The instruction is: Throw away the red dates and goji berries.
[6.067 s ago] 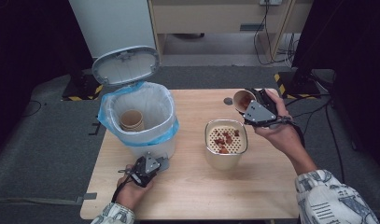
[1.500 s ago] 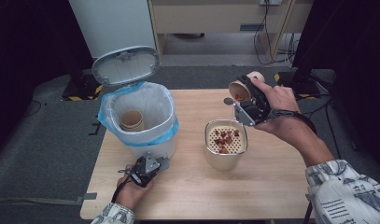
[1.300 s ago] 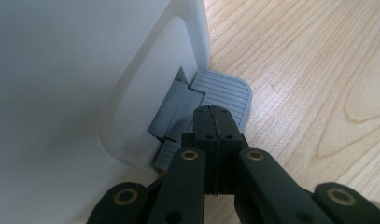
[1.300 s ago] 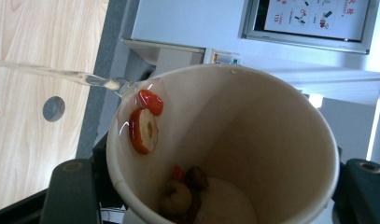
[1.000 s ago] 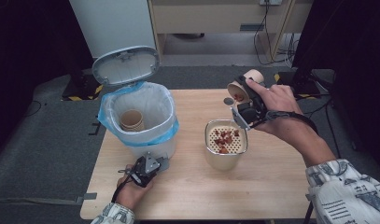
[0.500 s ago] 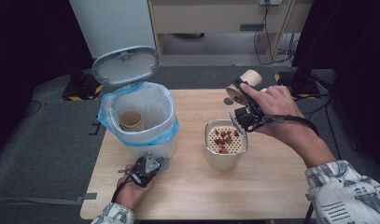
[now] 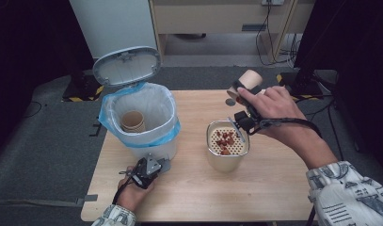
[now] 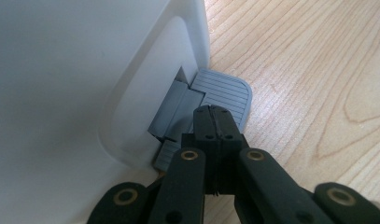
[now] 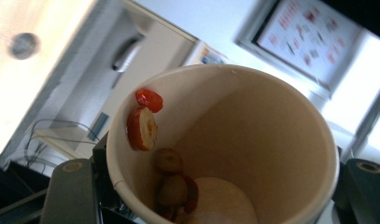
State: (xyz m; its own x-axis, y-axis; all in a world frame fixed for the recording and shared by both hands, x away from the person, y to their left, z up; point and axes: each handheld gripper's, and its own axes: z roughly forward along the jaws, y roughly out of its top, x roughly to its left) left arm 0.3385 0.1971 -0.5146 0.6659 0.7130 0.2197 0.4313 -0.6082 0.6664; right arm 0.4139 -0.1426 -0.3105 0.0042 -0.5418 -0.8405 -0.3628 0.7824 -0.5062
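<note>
The bin (image 7: 147,127) stands at the left of the table (image 7: 274,188) with its lid (image 7: 127,65) up, because the left gripper (image 7: 144,173), jaws clenched together and empty, presses on the grey pedal (image 8: 225,95). The right gripper (image 7: 245,110) grasps a paper cup (image 7: 248,81) and tilts it above the strainer pot (image 7: 227,146), probably to shake the leftovers out. The right gripper view looks inside the cup (image 9: 225,144): some fruit pieces (image 9: 143,126) cling to its wall. The left gripper view shows the pedal up close.
</note>
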